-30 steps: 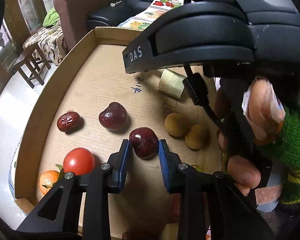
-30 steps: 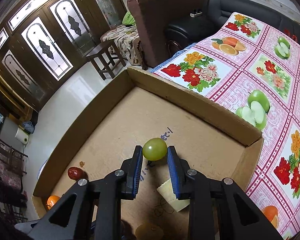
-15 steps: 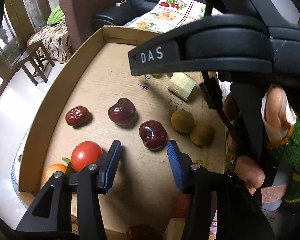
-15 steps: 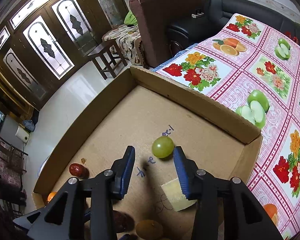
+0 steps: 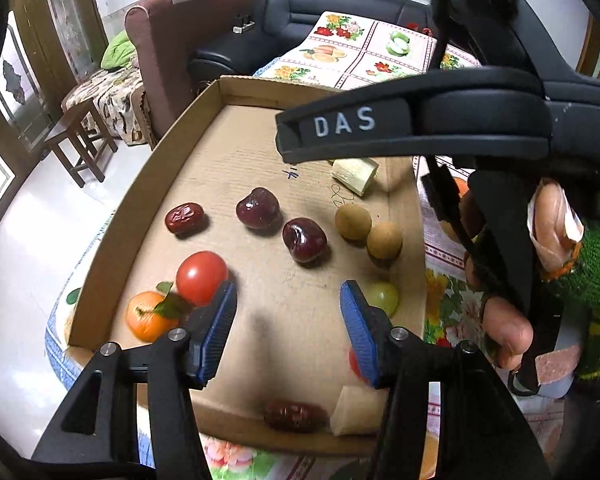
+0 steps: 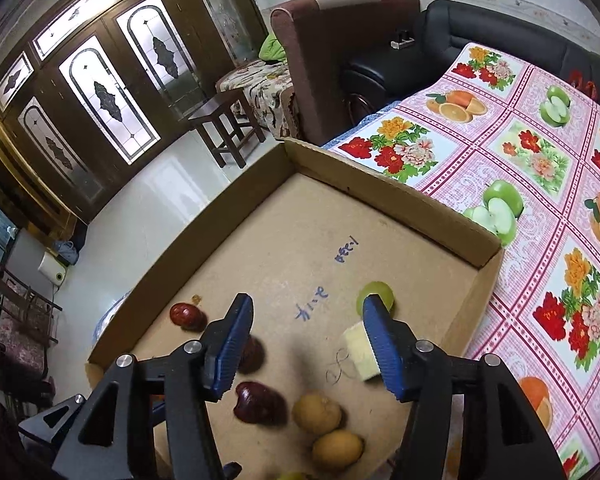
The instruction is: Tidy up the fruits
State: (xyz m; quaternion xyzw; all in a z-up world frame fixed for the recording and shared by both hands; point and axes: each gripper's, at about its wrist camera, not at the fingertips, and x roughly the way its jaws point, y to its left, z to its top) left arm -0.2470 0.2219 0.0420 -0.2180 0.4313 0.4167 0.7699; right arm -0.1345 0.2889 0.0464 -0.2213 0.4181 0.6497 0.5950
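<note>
A shallow cardboard box (image 5: pixel 112 232) holds the fruit. In the left wrist view I see two dark cherries (image 5: pixel 304 239) (image 5: pixel 257 208), a red date (image 5: pixel 184 218), a tomato (image 5: pixel 201 277), an orange (image 5: pixel 150 316), two brown longans (image 5: pixel 353 221) (image 5: pixel 384 240), a green grape (image 5: pixel 383 298) and a pale cane piece (image 5: pixel 354 175). My left gripper (image 5: pixel 288 320) is open and empty, above the box floor near the cherry. My right gripper (image 6: pixel 306 344) is open and empty; a green grape (image 6: pixel 376 294) lies on the box floor by its right finger.
The box (image 6: pixel 432 216) lies on a floral, fruit-print tablecloth (image 6: pixel 540 184). Another date (image 5: pixel 296 415) and a cane piece (image 5: pixel 358 410) lie at the near box edge. A brown armchair (image 6: pixel 332 52), black sofa (image 6: pixel 480 28) and wooden stool (image 6: pixel 228 124) stand beyond. The right gripper body fills the upper right of the left view.
My left gripper opened, released the dark cherry and pulled back. My right gripper opened, let the green grape down onto the box floor and drew back.
</note>
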